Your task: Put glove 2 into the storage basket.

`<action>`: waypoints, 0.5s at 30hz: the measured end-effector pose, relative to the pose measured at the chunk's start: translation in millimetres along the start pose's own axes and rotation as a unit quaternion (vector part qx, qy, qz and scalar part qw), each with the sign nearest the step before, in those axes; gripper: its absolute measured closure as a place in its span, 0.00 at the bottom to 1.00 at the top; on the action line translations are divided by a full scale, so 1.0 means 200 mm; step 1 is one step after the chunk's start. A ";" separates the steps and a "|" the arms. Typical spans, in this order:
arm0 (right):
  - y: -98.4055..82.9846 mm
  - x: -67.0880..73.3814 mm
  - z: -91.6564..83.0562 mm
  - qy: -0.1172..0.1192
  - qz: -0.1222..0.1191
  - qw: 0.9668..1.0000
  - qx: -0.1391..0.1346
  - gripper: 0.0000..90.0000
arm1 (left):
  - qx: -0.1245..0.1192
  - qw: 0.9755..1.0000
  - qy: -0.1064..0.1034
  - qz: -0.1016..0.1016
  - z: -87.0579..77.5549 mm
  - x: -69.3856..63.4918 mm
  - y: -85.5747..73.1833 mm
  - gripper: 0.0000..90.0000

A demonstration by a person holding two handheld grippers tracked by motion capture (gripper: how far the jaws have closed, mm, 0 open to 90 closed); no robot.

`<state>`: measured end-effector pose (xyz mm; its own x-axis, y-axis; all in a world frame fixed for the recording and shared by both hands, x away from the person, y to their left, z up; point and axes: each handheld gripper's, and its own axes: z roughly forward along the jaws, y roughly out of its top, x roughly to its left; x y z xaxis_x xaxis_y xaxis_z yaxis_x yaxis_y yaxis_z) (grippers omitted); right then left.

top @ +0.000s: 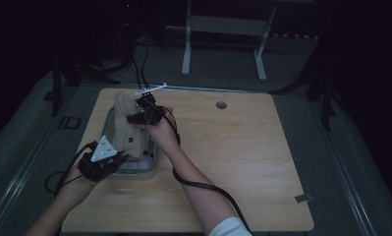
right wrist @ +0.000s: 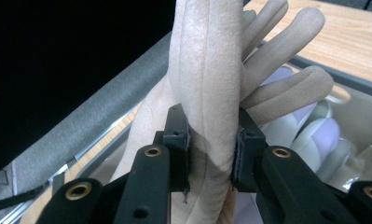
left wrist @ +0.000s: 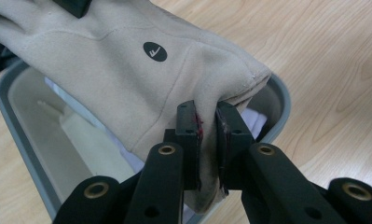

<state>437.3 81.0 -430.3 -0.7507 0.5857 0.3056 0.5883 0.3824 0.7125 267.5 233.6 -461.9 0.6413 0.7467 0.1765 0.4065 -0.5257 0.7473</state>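
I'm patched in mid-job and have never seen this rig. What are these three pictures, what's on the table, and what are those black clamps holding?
No robot arm here: a person holds a two-jaw gripper in each hand. The high view looks down on a wooden table with a grey bin at its left. The other two pictures come from cameras riding on each gripper. Both grippers hold one beige glove above the bin. The left gripper pinches the glove's cuff edge; the right gripper clamps it near the fingers. Pale items lie in the bin, too unclear to name.
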 end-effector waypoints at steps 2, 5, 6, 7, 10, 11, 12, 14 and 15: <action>0.00 -0.01 0.04 -0.002 0.002 1.000 0.010 0.80 | 0.011 1.000 0.003 -0.007 0.02 0.01 -0.01 0.91; -0.03 -0.04 0.09 -0.010 0.006 1.000 0.021 0.80 | 0.023 1.000 -0.003 -0.012 0.06 0.02 -0.03 0.91; -0.04 -0.05 0.11 -0.011 0.011 1.000 0.024 0.80 | 0.030 0.999 -0.004 -0.011 0.08 0.02 -0.04 0.91; -0.05 -0.06 0.13 -0.011 0.015 0.999 0.029 0.80 | 0.032 0.999 -0.007 -0.015 0.09 0.02 -0.04 0.91; -0.09 -0.11 0.18 -0.016 0.026 0.998 0.046 0.79 | 0.039 0.999 -0.011 -0.013 0.13 0.02 -0.06 0.90; -0.10 -0.13 0.19 -0.014 0.032 0.998 0.050 0.79 | 0.038 0.999 -0.012 -0.015 0.13 0.02 -0.06 0.90; -0.11 -0.14 0.19 -0.012 0.037 0.998 0.051 0.79 | 0.038 0.999 -0.016 -0.020 0.13 0.02 -0.06 0.90; -0.12 -0.15 0.20 -0.012 0.038 0.998 0.053 0.78 | 0.039 0.998 -0.024 -0.032 0.14 0.02 -0.07 0.88; -0.12 -0.15 0.20 -0.013 0.037 0.998 0.052 0.78 | 0.040 0.998 -0.028 -0.034 0.15 0.02 -0.07 0.87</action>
<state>457.0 82.6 -481.5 -0.6972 0.6323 0.3378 0.6709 0.4095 0.6182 284.5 232.3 -490.1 0.6450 0.7590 0.0887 0.4998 -0.5068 0.7023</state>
